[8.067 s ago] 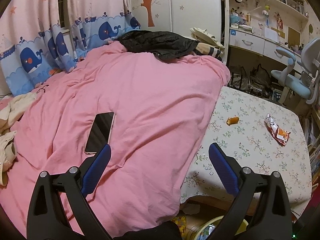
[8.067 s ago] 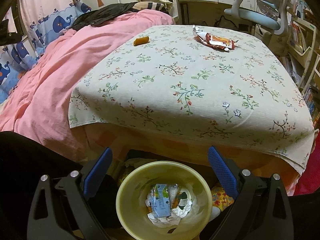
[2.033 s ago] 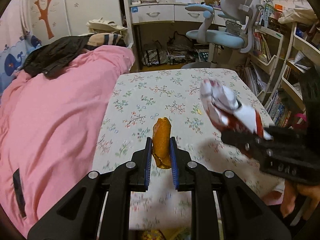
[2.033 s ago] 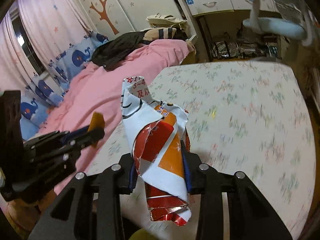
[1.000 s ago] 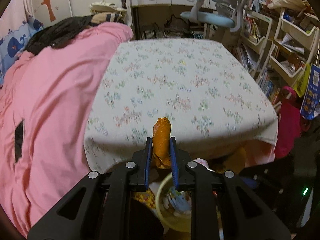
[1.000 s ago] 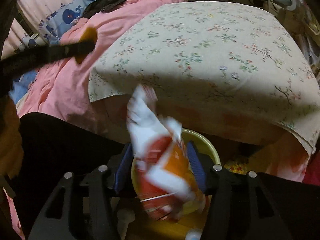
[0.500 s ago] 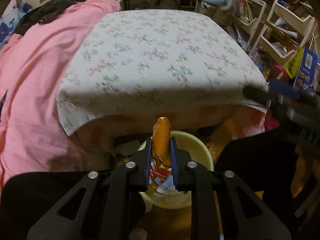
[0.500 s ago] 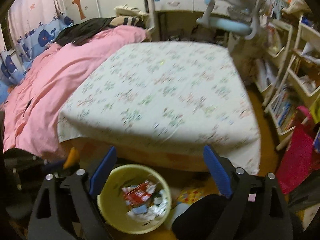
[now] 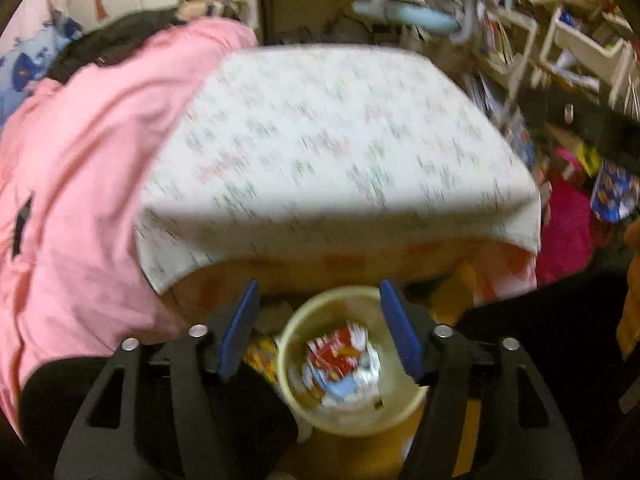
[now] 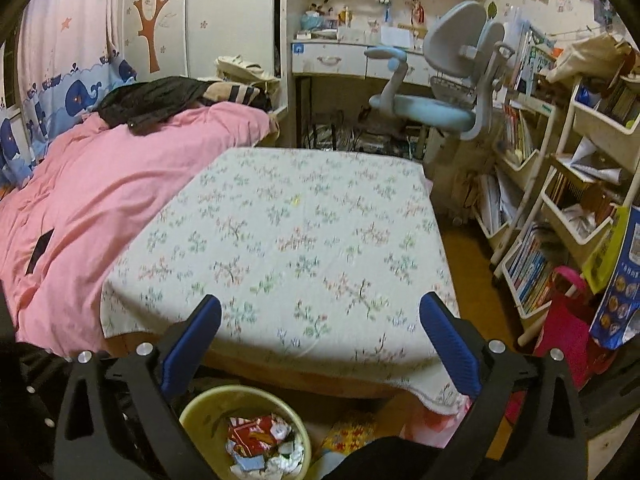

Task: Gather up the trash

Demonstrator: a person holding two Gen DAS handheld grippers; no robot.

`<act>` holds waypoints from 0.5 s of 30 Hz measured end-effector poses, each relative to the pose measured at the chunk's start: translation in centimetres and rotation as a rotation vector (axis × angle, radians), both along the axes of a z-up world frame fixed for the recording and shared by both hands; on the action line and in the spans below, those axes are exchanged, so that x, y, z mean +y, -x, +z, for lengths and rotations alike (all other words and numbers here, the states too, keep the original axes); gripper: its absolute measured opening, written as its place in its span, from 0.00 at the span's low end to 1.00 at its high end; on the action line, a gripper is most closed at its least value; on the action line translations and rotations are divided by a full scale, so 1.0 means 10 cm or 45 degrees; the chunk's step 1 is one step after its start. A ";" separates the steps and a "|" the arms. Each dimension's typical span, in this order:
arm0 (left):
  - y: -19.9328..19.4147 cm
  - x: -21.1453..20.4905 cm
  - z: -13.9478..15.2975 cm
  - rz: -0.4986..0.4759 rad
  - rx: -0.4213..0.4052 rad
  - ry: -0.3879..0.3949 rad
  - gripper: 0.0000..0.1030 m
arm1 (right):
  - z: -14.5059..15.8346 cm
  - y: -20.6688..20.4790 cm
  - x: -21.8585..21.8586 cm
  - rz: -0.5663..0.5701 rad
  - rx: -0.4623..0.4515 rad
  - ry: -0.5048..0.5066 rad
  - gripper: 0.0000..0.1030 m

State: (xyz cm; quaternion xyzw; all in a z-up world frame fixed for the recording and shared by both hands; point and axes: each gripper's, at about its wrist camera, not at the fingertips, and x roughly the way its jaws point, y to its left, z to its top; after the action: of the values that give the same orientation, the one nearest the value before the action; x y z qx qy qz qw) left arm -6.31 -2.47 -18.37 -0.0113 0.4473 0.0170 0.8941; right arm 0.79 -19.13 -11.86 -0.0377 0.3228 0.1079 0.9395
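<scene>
A pale yellow trash bin [image 9: 288,344] stands on the floor below the near edge of the floral-cloth table [image 9: 328,144]. A red and white snack wrapper [image 9: 340,350] lies in it on other scraps. My left gripper [image 9: 320,312] is open and empty above the bin; this view is blurred. In the right wrist view the bin [image 10: 200,420] sits at the bottom with the wrapper [image 10: 256,432] inside. My right gripper [image 10: 320,328] is open and empty above the table's near edge [image 10: 312,352].
A pink duvet [image 10: 80,192] with a dark phone [image 10: 40,250] covers the bed at left. A blue desk chair [image 10: 436,92] and desk stand beyond the table. Book shelves [image 10: 560,184] and a pink bag [image 10: 568,332] line the right side.
My left gripper has opened and the orange piece it held is gone from the fingers. My right gripper has lifted and now looks across the table.
</scene>
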 end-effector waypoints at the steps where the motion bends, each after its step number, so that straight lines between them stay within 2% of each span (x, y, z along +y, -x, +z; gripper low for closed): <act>1: -0.01 0.04 0.09 0.033 -0.053 -0.016 0.61 | 0.03 -0.02 0.01 0.001 -0.010 0.002 0.93; 3: -0.02 0.09 0.26 0.093 -0.154 -0.062 0.72 | 0.08 -0.05 0.05 -0.001 -0.029 0.009 0.93; 5: -0.04 0.14 0.43 0.160 -0.255 -0.114 0.79 | 0.12 -0.08 0.09 0.000 -0.047 0.017 0.93; 9: -0.17 0.26 0.76 0.293 -0.403 -0.185 0.87 | 0.19 -0.18 0.19 0.003 -0.076 0.033 0.93; 11: -0.27 0.32 0.86 0.345 -0.447 -0.207 0.91 | 0.22 -0.23 0.27 0.014 -0.093 0.036 0.93; 15: -0.51 0.43 0.95 0.412 -0.460 -0.214 0.91 | 0.27 -0.35 0.41 0.050 -0.130 0.045 0.93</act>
State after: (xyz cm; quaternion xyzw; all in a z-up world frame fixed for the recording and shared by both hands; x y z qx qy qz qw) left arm -1.22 1.86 -8.83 -0.0111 0.2696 0.1948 0.9430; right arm 4.25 -15.01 -9.14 -0.0662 0.2755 0.1187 0.9516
